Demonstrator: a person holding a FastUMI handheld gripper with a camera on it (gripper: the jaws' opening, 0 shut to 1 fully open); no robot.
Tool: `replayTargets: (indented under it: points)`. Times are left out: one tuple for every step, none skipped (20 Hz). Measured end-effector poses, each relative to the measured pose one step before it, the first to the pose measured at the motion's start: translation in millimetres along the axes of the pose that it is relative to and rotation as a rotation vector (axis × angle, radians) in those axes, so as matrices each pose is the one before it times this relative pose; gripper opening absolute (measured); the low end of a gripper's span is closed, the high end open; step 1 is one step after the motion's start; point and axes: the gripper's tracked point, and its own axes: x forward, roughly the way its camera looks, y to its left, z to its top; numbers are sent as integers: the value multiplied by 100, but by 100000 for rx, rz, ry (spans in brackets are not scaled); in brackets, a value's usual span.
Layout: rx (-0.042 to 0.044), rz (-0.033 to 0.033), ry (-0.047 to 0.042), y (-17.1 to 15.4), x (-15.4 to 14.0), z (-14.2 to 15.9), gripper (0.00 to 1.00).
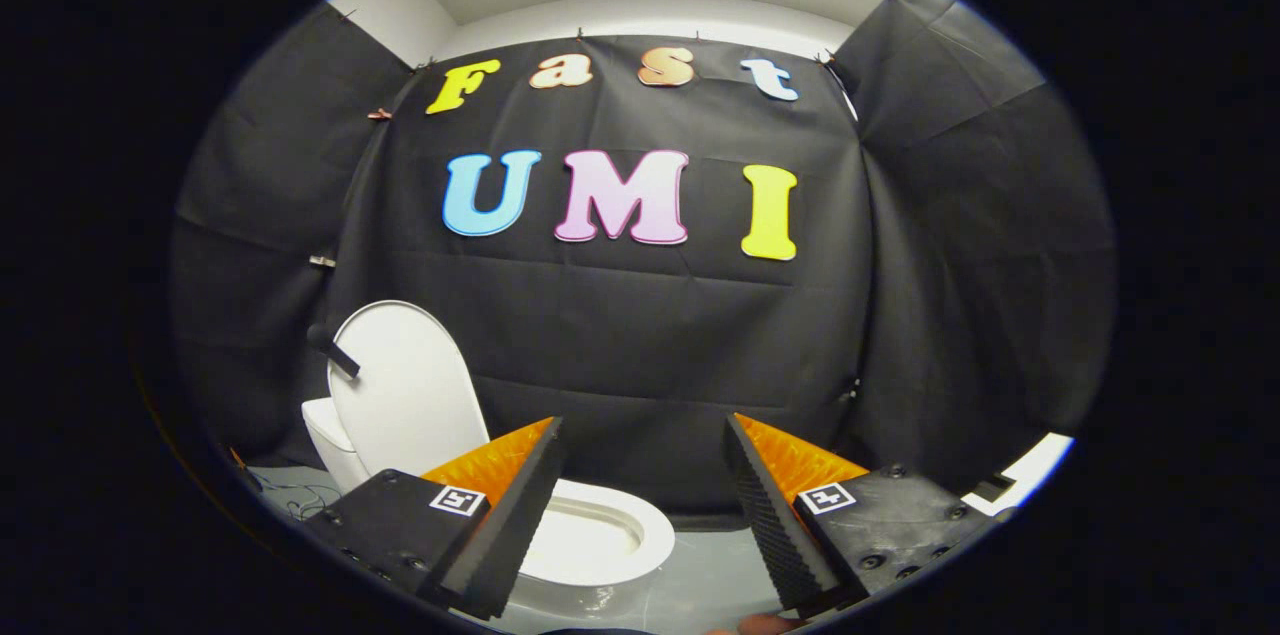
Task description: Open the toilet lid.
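The gripper (645, 490) has its fingers (510, 515) spread apart with nothing between them. Just beyond the left finger sits the toilet (600, 540) on the floor (700, 585), its lid (410, 395) already raised upright against the cistern (325, 435).

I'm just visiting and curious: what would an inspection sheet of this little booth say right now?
Surface: grey floor, bare around the toilet.
Job's things: toilet lid stands raised, upright behind the open seat; a dark handle sticks out from the lid.
Clutter: nothing seen.
Grippers: gripper open, fingers apart, holding nothing, the seat just ahead of them.
Cables: thin wires on the floor beside the toilet base.
Surroundings: black cloth wall, white ceiling above.
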Motion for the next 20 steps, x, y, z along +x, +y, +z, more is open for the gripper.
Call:
replayTargets:
  points:
    - [1221,-2209,1076,-456,39,-240,98]
    - [506,-1227,393,-283,-7,-147,98]
    - [207,-481,58,-51,-55,2,97]
    - [148,-383,-16,-198,-100,-28,98]
    - [348,-138,-158,-110,-41,25,98]
    - [948,355,204,87,-36,98,98]
    - [800,457,-189,177,-37,109,98]
    - [240,-2,109,-1,-25,-36,98]
    - [-304,-200,-235,-78,74,24,98]
    - [-381,-198,-390,-82,-34,49,98]
    - [-581,-76,-522,-67,-57,79,98]
    - [-539,-197,-129,-94,-85,53,98]
    - [43,522,316,154,16,-40,98]
    - [253,447,880,169,39,-238,98]
    - [301,467,920,110,-21,-227,98]
    - [465,102,530,62,-89,-209,98]
    - [533,10,-239,-26,18,200,98]
    - [355,184,-377,89,-97,189,98]
    - [-197,-223,-247,-66,38,42,98]
    - [-415,-170,-19,-87,127,18,98]
